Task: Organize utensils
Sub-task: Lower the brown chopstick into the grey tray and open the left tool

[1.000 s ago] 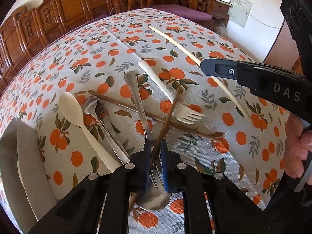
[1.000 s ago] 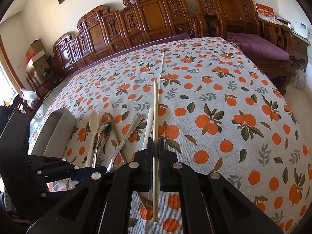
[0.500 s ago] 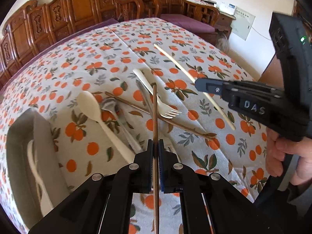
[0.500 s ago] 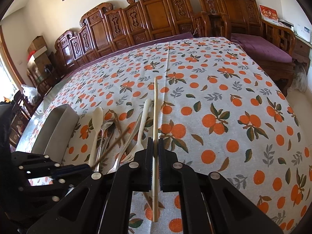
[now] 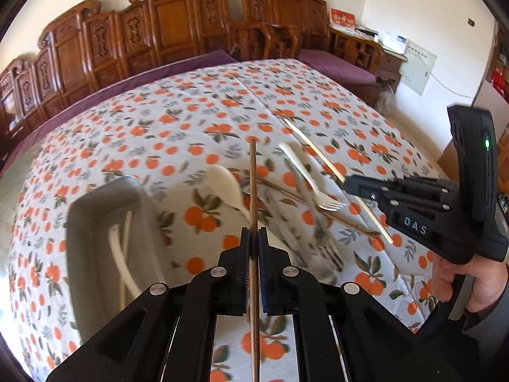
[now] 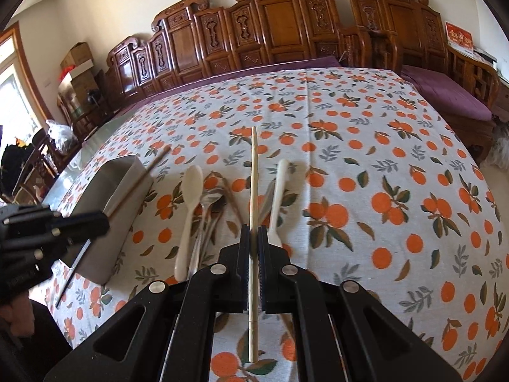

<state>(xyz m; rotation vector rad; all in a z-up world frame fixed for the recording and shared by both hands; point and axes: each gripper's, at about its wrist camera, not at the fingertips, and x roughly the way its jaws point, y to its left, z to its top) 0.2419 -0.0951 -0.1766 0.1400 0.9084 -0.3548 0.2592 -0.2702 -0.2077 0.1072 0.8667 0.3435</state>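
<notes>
The left gripper point(image 5: 253, 238) is clamped on a brown chopstick point(image 5: 252, 187), held above the table beside the grey tray point(image 5: 95, 197). The right gripper point(image 6: 253, 238) pinches a pale chopstick point(image 6: 253, 175) over the loose spoons and forks point(image 6: 203, 210) on the orange-print tablecloth point(image 6: 381, 175).

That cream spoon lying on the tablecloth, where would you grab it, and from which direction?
Probably by its handle, coming from above. The cream spoon lies flat on the tablecloth, its bowl toward the chairs and its slim handle toward the camera. The handle's left side is clear, but the metal spoons crowd its right, so a gripper should straddle the handle's near end.
</notes>
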